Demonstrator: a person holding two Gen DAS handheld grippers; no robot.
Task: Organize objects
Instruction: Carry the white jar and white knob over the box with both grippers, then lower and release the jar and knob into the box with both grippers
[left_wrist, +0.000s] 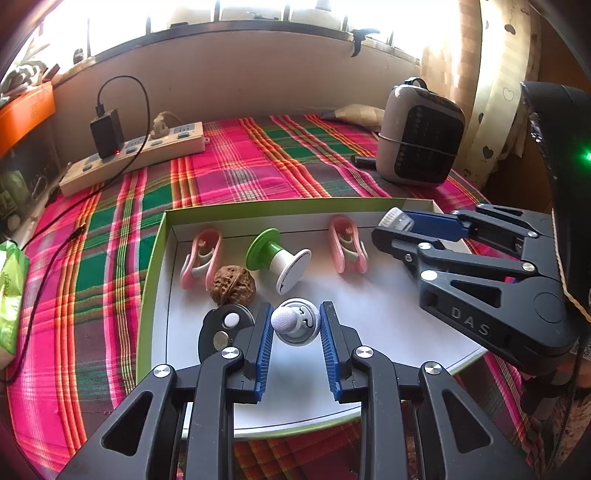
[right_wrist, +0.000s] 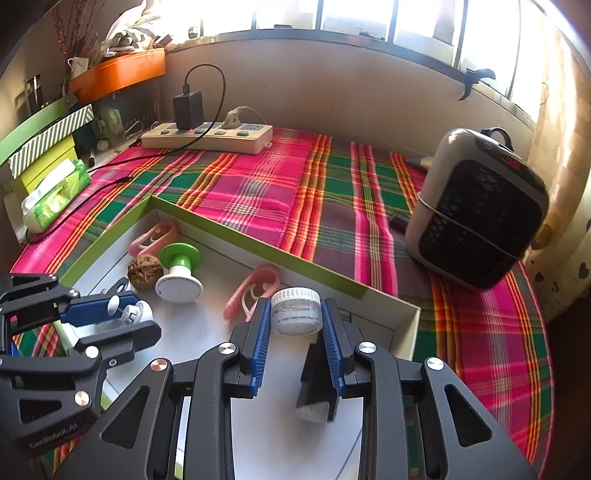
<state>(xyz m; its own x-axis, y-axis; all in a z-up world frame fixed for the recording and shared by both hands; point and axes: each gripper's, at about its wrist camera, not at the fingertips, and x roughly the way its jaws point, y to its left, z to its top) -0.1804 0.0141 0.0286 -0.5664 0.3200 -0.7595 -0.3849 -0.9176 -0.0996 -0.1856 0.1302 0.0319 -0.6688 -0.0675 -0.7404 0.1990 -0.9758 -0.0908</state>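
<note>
A woven plaid cloth (left_wrist: 229, 166) covers the desk. The shallow box (left_wrist: 162, 229) looks like matt card, white inside. The walnut (left_wrist: 232, 286) is rough and wrinkled; the pink clips (left_wrist: 201, 258) and spool (left_wrist: 280, 258) are smooth plastic. The small jar (right_wrist: 295, 312) is clear plastic.

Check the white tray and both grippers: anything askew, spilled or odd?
Nothing spilled or damaged. The green-and-white spool lies tipped on its side in the green-rimmed white tray. The right gripper holds a small clear white-lidded jar on its side.
</note>
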